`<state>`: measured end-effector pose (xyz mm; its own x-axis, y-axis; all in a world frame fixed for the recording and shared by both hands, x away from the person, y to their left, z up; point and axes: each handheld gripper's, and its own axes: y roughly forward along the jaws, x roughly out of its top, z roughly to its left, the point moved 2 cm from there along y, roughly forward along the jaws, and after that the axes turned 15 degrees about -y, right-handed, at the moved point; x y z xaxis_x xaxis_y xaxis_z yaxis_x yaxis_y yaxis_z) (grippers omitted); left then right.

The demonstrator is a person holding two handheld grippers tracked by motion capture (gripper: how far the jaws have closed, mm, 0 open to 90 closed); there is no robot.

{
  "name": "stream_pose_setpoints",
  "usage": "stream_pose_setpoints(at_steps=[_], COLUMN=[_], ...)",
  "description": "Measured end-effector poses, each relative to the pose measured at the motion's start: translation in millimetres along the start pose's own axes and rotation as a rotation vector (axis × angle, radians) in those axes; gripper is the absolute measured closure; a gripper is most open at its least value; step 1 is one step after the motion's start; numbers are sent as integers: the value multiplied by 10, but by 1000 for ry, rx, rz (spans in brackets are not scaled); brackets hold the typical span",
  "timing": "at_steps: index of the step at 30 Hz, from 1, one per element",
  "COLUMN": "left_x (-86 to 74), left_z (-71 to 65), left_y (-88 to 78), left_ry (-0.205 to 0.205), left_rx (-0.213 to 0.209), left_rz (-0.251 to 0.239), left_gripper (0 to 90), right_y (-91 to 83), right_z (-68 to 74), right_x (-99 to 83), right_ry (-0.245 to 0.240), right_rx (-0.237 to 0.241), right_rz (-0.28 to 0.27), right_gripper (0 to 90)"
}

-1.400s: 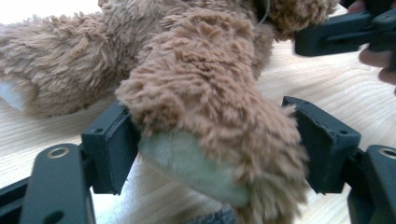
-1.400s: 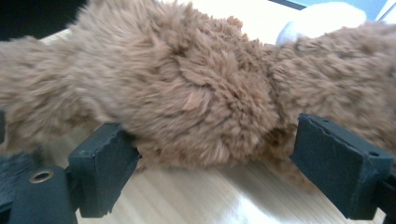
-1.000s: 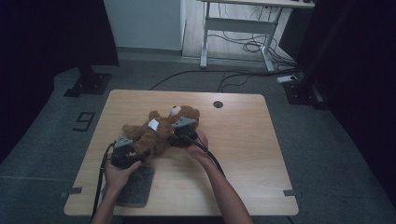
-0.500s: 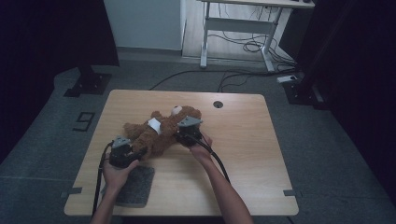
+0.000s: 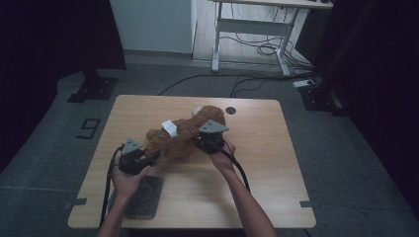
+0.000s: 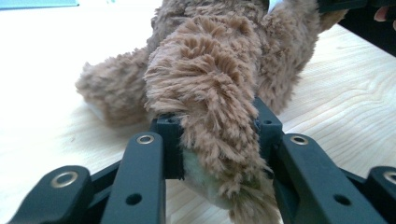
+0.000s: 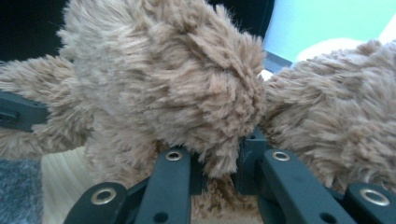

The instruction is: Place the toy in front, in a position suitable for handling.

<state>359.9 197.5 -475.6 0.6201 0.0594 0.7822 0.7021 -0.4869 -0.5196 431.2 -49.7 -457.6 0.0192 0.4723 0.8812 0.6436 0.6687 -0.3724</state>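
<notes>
A brown plush teddy bear [image 5: 180,136] lies stretched across the middle of the wooden table [image 5: 257,163], with a white tag [image 5: 169,128] on its back. My left gripper [image 5: 150,159] is at the bear's near-left end. In the left gripper view its jaws [image 6: 217,126] have just been closing and now pinch a furry leg [image 6: 210,84] between the pads. My right gripper [image 5: 200,140] is at the bear's right side. In the right gripper view it [image 7: 223,154] is shut on another furry limb [image 7: 187,93].
A dark grey pad [image 5: 143,195] lies at the table's near-left corner, under my left forearm. A round cable hole [image 5: 230,110] sits near the far edge. Behind the table stand a white desk frame [image 5: 252,29] and floor cables.
Both grippers have closed onto the bear's limbs. The right hand has moved right and up, and the bear has been drawn out longer and shifted slightly right.
</notes>
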Motion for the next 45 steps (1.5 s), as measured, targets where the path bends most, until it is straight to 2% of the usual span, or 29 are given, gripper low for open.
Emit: stream_pose_setpoints(at_steps=[8, 10, 13, 14, 17, 19, 21, 23, 24, 25, 27, 29, 30, 32, 33, 45], left_x=[144, 189, 222, 222, 239, 241, 233, 212, 194, 143, 79, 23, 23, -26, -26, -63], left_z=[-353, -487, -602, -602, -691, -733, -752, -742, -726, -688, -656, -636, -636, -608, -608, -659], left_y=[111, 149, 182, 182, 220, 254, 302, 381, 432, 539, 626, 692, 692, 757, 757, 746], left_ry=[66, 89, 111, 111, 130, 136, 141, 141, 144, 138, 134, 131, 131, 120, 120, 128], left_rx=[-40, -51, -62, -62, -70, -76, -75, -79, -79, -73, -68, -60, -60, -62, -62, -69], left_rz=[8, 6, 10, 10, 15, 19, 30, 45, 60, 95, 121, 143, 143, 164, 164, 176], left_gripper=[645, 646, 647, 647, 647, 647, 647, 646, 645, 645, 645, 643, 642, 640, 639, 609], right_y=[-491, -645, -795, -795, -965, -998, -1065, -1073, -1065, -1050, -1006, -961, -961, -908, -911, -958], right_z=[-144, -195, -232, -232, -258, -259, -233, -217, -184, -164, -124, -94, -94, -40, -28, -21], right_x=[-24, -50, -86, -86, -149, -168, -247, -284, -378, -438, -581, -731, -731, -923, -964, -1099], right_ry=[-10, -3, 4, 4, 5, 10, 15, 15, 22, 25, 46, 70, 70, 93, 101, 137], right_rx=[-69, -86, -103, -103, -122, -126, -131, -132, -127, -127, -119, -107, -107, -87, -80, -49], right_rz=[-48, -58, -68, -68, -79, -83, -82, -80, -62, -48, -25, 0, 0, 27, 20, 10], right_gripper=[791, 791, 791, 791, 792, 792, 793, 793, 794, 794, 794, 794, 794, 794, 794, 786])
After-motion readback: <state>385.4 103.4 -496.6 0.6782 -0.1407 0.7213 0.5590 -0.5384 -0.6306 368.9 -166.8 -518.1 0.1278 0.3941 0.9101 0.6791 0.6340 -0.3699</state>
